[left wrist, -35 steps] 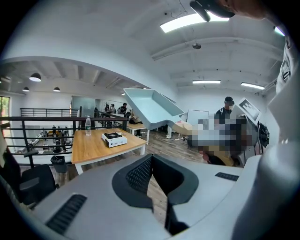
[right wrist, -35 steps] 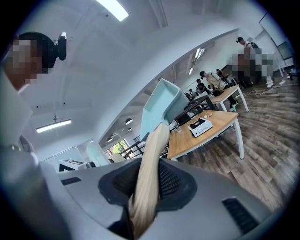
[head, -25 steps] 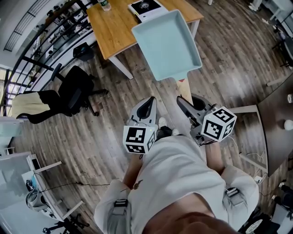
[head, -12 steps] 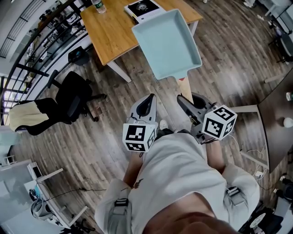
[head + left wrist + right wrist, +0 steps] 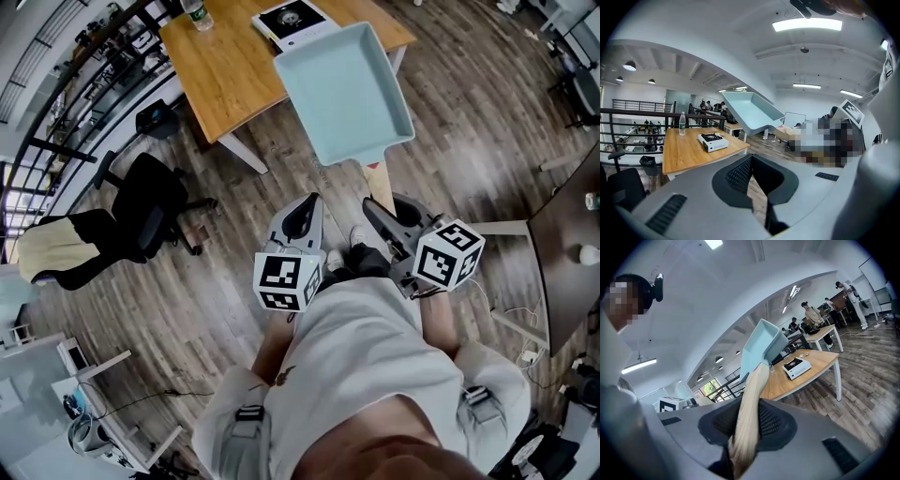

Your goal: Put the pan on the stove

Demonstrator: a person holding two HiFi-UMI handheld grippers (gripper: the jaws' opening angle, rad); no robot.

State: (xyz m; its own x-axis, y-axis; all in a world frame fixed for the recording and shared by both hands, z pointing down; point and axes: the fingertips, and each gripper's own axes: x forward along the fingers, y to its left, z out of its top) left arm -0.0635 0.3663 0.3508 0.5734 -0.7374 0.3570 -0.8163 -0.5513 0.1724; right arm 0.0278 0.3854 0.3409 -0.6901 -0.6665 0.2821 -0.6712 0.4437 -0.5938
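Carrying the pan in the air, short of the table, I've got my right gripper clamped on its wooden handle. The stove by the table's far edge stands bare. My left gripper is pinched closed, empty. Setting down remains.

In the head view the top edge cuts off the bottle, and the pan hides part of the table. The near end of the handle is buried between the jaws of the right gripper.
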